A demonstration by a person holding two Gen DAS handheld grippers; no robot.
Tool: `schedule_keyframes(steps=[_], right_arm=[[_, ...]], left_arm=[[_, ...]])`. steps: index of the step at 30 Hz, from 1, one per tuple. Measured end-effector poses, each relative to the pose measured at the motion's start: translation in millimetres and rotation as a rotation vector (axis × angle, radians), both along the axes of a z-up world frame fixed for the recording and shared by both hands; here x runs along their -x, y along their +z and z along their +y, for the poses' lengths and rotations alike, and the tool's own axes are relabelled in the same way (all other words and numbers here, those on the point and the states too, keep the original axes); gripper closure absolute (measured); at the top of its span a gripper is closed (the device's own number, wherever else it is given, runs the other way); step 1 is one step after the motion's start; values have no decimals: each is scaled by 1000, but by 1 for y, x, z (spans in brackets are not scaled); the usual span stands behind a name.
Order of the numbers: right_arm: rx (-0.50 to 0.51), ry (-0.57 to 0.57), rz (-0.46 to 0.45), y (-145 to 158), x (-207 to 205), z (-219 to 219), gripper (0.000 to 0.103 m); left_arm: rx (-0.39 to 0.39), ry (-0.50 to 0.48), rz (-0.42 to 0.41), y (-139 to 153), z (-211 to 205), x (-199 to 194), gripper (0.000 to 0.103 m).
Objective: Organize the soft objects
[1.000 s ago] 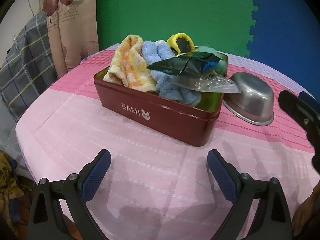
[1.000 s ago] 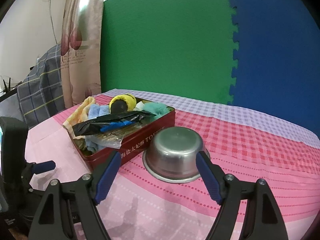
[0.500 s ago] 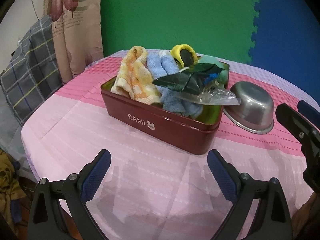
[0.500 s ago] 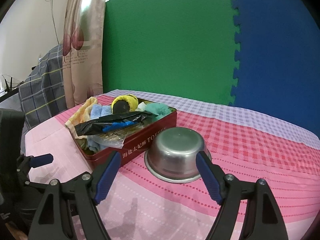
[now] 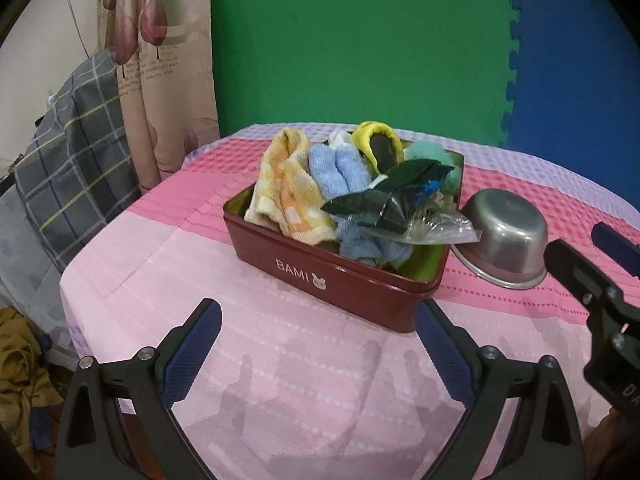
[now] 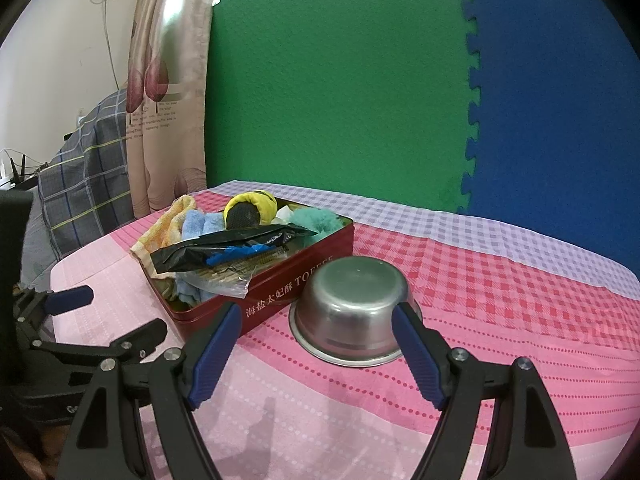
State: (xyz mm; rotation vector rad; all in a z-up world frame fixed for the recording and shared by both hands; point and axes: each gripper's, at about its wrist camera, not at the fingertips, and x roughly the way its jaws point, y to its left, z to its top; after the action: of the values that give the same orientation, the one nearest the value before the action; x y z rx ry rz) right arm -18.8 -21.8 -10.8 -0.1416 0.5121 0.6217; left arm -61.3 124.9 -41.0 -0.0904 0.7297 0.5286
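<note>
Red tin stands on the bench, packed with soft cloths: orange-checked towel, blue towel, black bag on top. Left gripper hovers empty, fingers wide, with the tin directly ahead and its long side facing the fingers. Right gripper, also wide and empty, faces the upturned steel bowl just beside the tin. Judgement: the left is better lined up for the cloths.
</note>
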Motion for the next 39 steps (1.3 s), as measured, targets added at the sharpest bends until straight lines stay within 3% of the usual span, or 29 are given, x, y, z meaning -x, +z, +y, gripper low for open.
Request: schedule_keyframes(steps=[10, 39], right_arm=[[-1, 0, -1, 0, 0, 0, 23], [1, 0, -2, 0, 2, 2, 23]], left_arm=[[-6, -38, -29, 14, -5, 1, 7], [60, -40, 27, 5, 3, -1, 7]])
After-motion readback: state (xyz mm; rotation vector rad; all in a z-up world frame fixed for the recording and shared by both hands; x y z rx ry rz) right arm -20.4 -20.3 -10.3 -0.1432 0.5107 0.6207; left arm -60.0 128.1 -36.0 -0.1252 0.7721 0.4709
